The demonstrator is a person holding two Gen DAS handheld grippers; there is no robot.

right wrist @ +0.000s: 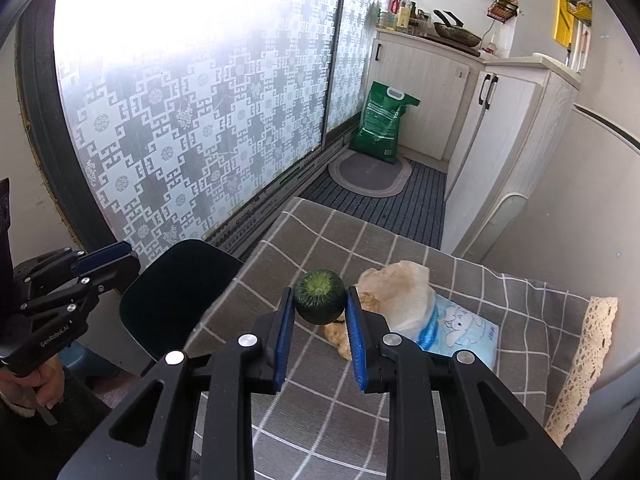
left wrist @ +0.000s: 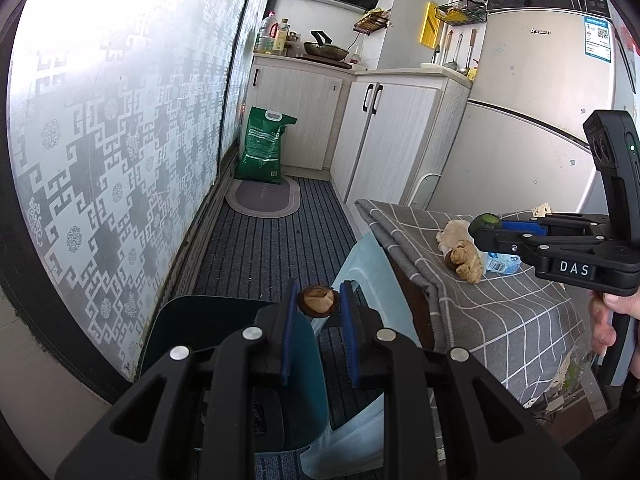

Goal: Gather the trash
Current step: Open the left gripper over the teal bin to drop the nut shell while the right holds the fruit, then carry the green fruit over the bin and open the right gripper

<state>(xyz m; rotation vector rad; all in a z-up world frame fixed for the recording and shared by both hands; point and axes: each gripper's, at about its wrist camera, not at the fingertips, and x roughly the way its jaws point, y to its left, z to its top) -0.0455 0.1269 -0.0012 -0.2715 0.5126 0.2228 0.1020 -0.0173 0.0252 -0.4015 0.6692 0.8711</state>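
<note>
My left gripper (left wrist: 318,300) is shut on a brown mushroom piece (left wrist: 317,300) and holds it above the dark bin (left wrist: 224,344) on the floor. My right gripper (right wrist: 319,300) is shut on a dark green zucchini end (right wrist: 319,297) above the grey checked table (right wrist: 320,420); it also shows in the left wrist view (left wrist: 486,224). On the table lie a ginger root (left wrist: 466,262), a crumpled tissue (right wrist: 396,284) and a blue tissue pack (right wrist: 460,328). The bin shows in the right wrist view (right wrist: 176,292) left of the table.
A pale blue plastic stool (left wrist: 360,264) stands between bin and table. A patterned glass door (left wrist: 120,160) runs along the left. A green sack (left wrist: 262,146), an oval mat (left wrist: 262,198), white cabinets (left wrist: 384,136) and a fridge (left wrist: 532,92) stand beyond.
</note>
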